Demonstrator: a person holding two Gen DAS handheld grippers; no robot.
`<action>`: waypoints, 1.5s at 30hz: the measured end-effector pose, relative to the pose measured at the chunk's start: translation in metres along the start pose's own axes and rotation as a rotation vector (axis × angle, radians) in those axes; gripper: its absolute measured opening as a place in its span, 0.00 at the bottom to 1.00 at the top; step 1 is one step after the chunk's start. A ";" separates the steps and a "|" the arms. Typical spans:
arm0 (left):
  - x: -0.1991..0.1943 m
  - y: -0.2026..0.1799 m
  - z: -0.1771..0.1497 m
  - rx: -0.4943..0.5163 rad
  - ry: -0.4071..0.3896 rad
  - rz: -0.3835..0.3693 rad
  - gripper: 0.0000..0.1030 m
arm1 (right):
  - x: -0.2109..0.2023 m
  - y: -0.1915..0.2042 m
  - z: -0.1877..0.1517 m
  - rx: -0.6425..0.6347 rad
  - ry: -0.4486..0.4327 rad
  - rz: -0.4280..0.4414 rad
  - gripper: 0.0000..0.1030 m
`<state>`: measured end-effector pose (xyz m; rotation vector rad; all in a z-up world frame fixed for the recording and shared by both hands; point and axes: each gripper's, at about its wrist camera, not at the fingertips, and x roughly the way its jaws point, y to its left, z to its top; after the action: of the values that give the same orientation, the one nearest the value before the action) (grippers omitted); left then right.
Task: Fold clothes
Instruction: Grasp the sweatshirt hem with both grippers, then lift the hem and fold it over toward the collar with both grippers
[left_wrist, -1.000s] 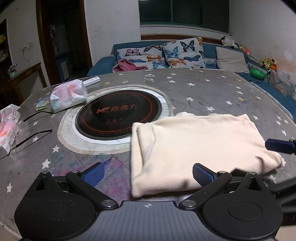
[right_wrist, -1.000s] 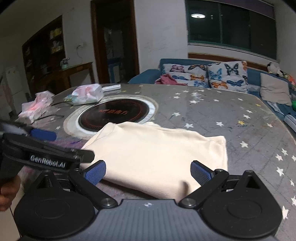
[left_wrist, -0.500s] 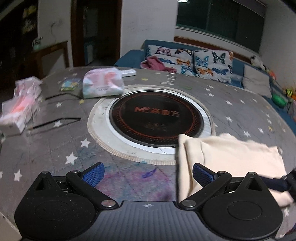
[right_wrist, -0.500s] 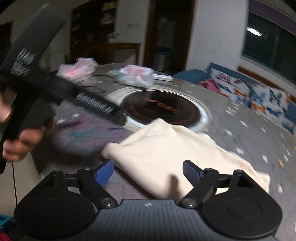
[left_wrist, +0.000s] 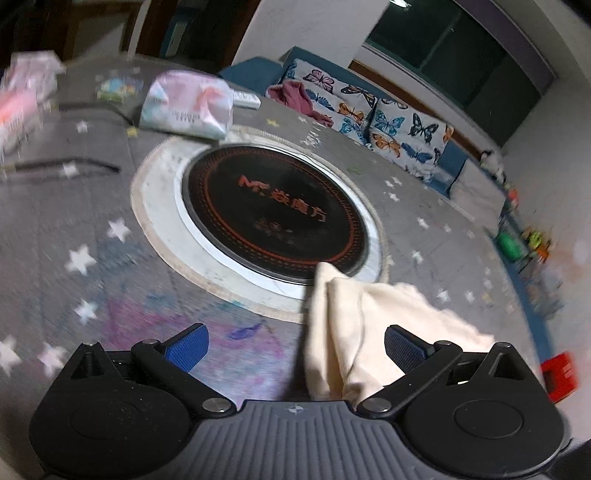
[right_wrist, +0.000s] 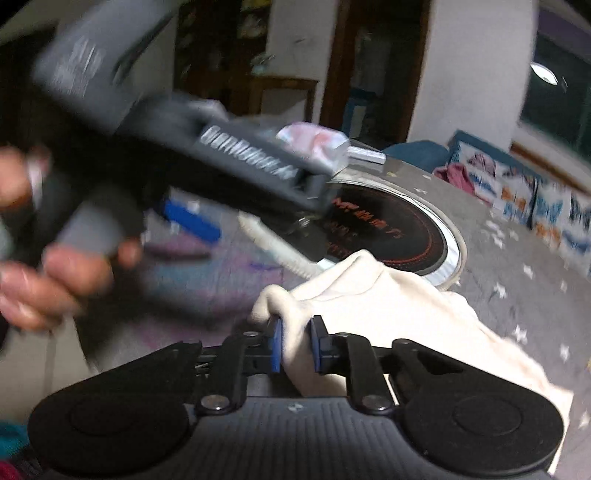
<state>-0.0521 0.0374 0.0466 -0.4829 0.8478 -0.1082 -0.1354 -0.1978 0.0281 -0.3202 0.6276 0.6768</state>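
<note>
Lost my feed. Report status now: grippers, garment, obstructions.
Right gripper shut on cream garment. Left gripper open, garment edge between fingers. Induction cooktop just beyond the garment.

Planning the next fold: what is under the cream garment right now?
The cream garment lies on the starred grey tablecloth, its far corner overlapping the round cooktop's white rim. The right gripper pinches its near edge. Anything beneath the cloth is covered.
</note>
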 end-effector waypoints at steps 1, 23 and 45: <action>0.003 0.000 0.000 -0.029 0.014 -0.023 1.00 | -0.004 -0.005 0.001 0.031 -0.013 0.010 0.12; 0.054 -0.008 -0.009 -0.205 0.174 -0.194 0.22 | -0.064 -0.065 -0.031 0.285 -0.123 0.005 0.31; 0.037 -0.073 -0.005 0.174 0.041 -0.114 0.17 | -0.083 -0.185 -0.099 0.651 -0.114 -0.313 0.09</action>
<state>-0.0245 -0.0399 0.0511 -0.3662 0.8431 -0.2950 -0.1053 -0.4211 0.0184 0.2231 0.6377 0.1655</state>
